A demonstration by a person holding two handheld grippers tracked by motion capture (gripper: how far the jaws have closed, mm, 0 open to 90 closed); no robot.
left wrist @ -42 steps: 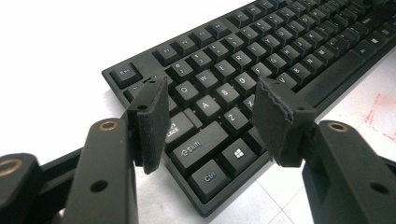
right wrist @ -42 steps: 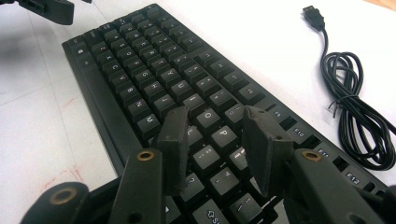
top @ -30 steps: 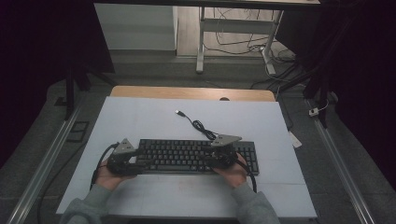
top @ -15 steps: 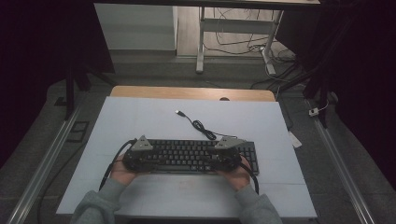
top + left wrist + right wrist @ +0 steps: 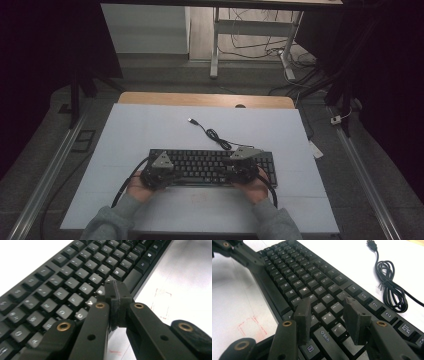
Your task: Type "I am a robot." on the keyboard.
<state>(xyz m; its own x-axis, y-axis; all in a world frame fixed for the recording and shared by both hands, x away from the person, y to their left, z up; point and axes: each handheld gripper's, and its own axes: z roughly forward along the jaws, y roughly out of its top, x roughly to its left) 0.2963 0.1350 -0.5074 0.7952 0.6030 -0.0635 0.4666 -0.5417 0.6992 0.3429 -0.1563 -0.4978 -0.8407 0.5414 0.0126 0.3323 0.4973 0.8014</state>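
A black keyboard (image 5: 212, 159) lies on the white table (image 5: 150, 130), near the front edge. Its black cable (image 5: 216, 135) coils behind it and ends in a loose USB plug (image 5: 192, 120). My left gripper (image 5: 167, 175) is shut with nothing between the pads; the pads (image 5: 117, 296) hover over the bottom letter row (image 5: 82, 292) by the spacebar. My right gripper (image 5: 232, 172) stands open above the right part of the keys (image 5: 322, 291), and its fingertips (image 5: 303, 306) straddle the keys close to the Shift key (image 5: 325, 336). The left gripper (image 5: 234, 250) also appears far off in the right gripper view.
Faint red marks (image 5: 162, 302) are drawn on the table in front of the keyboard. The coiled cable (image 5: 392, 290) lies just behind the F keys. A wooden strip (image 5: 205, 99) edges the back of the table. Metal rails (image 5: 47, 175) run along both sides.
My left gripper has slid right along the keyboard's front, from its left end toward the letter keys. The right gripper has barely moved.
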